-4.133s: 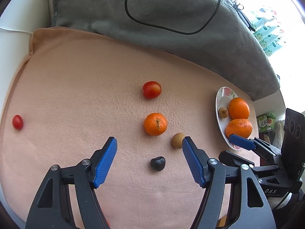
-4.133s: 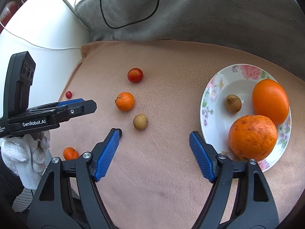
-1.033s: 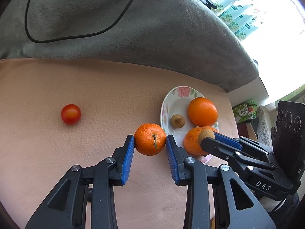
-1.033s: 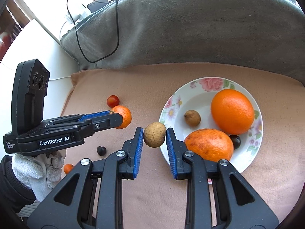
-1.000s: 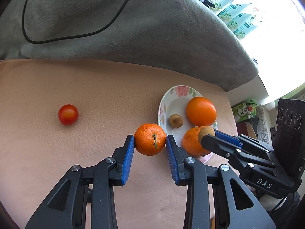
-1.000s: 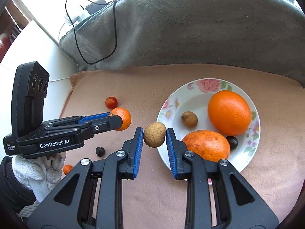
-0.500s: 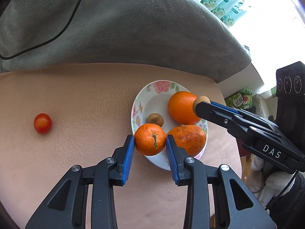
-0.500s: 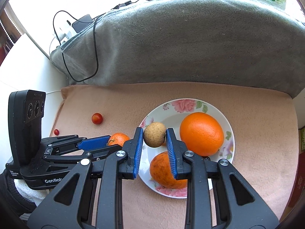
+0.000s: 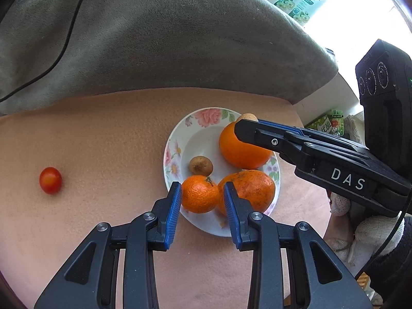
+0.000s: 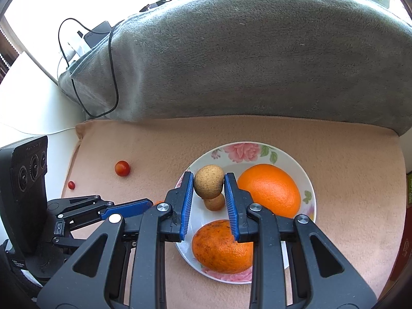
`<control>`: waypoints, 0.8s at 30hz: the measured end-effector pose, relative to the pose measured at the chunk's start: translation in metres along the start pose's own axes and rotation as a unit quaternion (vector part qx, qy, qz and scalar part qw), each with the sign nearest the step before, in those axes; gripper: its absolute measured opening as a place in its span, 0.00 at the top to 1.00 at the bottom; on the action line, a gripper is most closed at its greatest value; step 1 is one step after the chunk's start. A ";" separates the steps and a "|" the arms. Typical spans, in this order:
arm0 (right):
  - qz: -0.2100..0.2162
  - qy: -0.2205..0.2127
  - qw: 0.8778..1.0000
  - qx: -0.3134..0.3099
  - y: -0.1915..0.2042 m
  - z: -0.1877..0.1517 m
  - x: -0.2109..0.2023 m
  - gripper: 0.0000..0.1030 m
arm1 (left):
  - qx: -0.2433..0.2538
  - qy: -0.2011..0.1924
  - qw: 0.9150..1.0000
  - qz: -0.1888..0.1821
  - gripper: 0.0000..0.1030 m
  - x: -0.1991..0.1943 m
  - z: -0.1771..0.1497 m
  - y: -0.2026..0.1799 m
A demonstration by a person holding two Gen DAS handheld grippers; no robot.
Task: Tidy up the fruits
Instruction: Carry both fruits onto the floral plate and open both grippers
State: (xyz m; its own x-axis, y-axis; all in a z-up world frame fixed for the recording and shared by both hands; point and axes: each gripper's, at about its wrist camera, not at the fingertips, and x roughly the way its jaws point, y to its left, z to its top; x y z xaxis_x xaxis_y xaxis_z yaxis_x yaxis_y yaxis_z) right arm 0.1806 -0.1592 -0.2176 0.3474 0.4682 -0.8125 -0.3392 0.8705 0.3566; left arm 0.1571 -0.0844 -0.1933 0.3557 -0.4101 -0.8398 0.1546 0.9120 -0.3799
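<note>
The left hand-held gripper (image 9: 202,197) is closed on a small mandarin (image 9: 200,194), holding it at the near left edge of the flowered plate (image 9: 195,134). The right hand-held gripper (image 10: 209,188) grips a small brown fruit (image 10: 208,184) over the plate, above another brown fruit (image 10: 214,203). Two big oranges (image 10: 269,189) lie on the plate. A tomato (image 9: 50,180) lies apart on the pink cloth (image 9: 103,134).
</note>
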 end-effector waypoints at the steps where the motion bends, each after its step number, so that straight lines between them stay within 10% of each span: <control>1: 0.000 0.000 1.000 0.000 0.000 0.001 0.001 0.75 | 0.003 -0.001 1.000 0.001 0.69 -0.001 0.001 -0.001; 16: -0.003 0.006 1.000 0.013 -0.004 0.004 0.007 0.74 | 0.020 0.004 1.000 0.001 0.68 0.002 0.002 -0.008; 24: -0.009 0.000 1.000 0.021 -0.006 0.004 0.004 0.43 | 0.021 0.009 1.000 0.010 0.49 0.003 0.001 -0.009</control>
State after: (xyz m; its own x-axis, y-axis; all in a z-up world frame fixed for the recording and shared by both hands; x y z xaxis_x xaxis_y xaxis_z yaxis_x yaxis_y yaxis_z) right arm 0.1873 -0.1619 -0.2212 0.3526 0.4525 -0.8191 -0.2962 0.8843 0.3611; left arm 0.1573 -0.0937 -0.1922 0.3434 -0.3916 -0.8536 0.1870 0.9192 -0.3465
